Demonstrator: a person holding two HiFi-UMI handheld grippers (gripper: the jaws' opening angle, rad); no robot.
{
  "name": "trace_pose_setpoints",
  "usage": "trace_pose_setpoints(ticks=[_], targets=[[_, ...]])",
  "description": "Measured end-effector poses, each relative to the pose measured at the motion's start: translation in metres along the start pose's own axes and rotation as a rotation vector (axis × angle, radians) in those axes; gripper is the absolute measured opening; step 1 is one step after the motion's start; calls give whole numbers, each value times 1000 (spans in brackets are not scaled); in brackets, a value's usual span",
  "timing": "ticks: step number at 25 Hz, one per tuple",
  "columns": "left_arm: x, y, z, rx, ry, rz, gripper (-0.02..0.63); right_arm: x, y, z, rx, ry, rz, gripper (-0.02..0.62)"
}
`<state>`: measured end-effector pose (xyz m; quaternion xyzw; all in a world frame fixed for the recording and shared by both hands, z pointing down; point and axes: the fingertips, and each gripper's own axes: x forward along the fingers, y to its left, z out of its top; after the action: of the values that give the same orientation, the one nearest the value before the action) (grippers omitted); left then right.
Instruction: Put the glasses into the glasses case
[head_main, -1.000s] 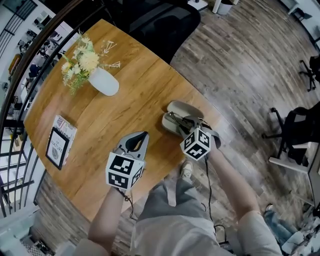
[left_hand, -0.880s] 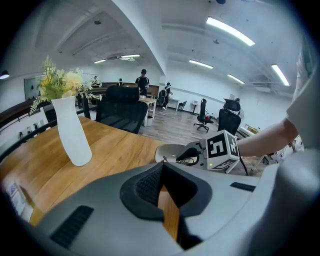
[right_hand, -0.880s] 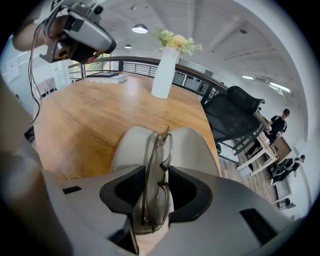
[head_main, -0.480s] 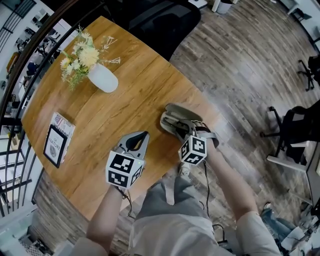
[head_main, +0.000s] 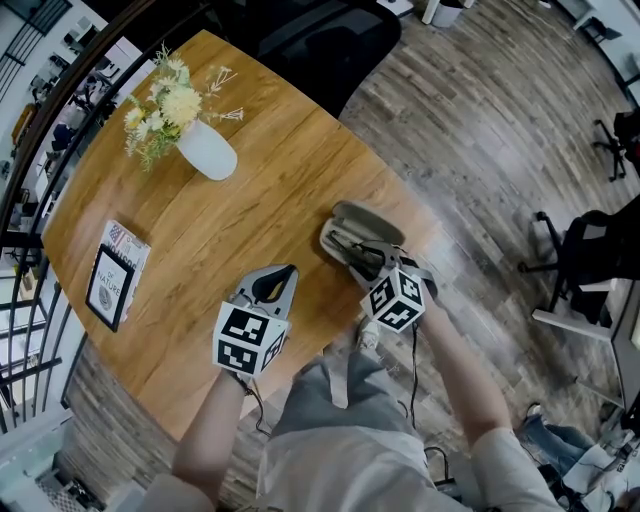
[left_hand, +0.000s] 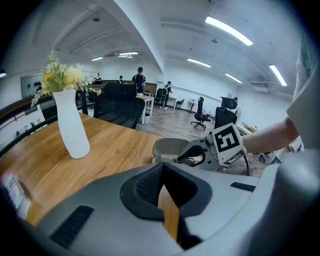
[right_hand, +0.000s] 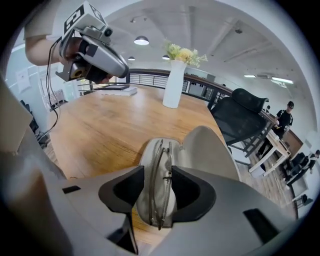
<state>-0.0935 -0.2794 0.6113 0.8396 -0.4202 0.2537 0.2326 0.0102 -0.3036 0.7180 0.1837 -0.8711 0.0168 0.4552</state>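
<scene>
Right tongs (right_hand: 160, 187) slightly farther back than before, glasses (right_hand: 161, 170) inside glasses case (right_hand: 210, 150).

The round brown wooden surface (head_main: 250, 230) carries a white ceramic vase of pale flowers (head_main: 207, 155) at upper left, a thin black-covered book (head_main: 112, 287) at the left edge, and an open grey oval glasses case (head_main: 358, 216) right of centre.

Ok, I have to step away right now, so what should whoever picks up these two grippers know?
Left hand-held gripper: shut, empty, above the wooden table, away from the right one.
Right hand-held gripper: open, jaws straddling the tray of the open grey oval glasses case.
Thin metal-framed glasses: folded, lying in that tray between the jaws.
Done: glasses in the case. Left: lift the right gripper clear; probably close the lid.
</scene>
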Motion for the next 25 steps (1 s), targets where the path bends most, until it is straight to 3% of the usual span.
trace_pose_setpoints(ticks=[5,16,20,25], targets=[[-4,-4,-9,-3,10,-4,15,-2,16,2,-111,-4,-17,181],[-15,-17,-19,5,14,-16,15,-1,39,-4,-239,64,-87,186],[-19,-23,-24,7,18,-23,15,2,33,-8,-235,113,-124,219],[-23,-31,-34,9,28,-31,15,14,35,-19,-234,162,-97,259]])
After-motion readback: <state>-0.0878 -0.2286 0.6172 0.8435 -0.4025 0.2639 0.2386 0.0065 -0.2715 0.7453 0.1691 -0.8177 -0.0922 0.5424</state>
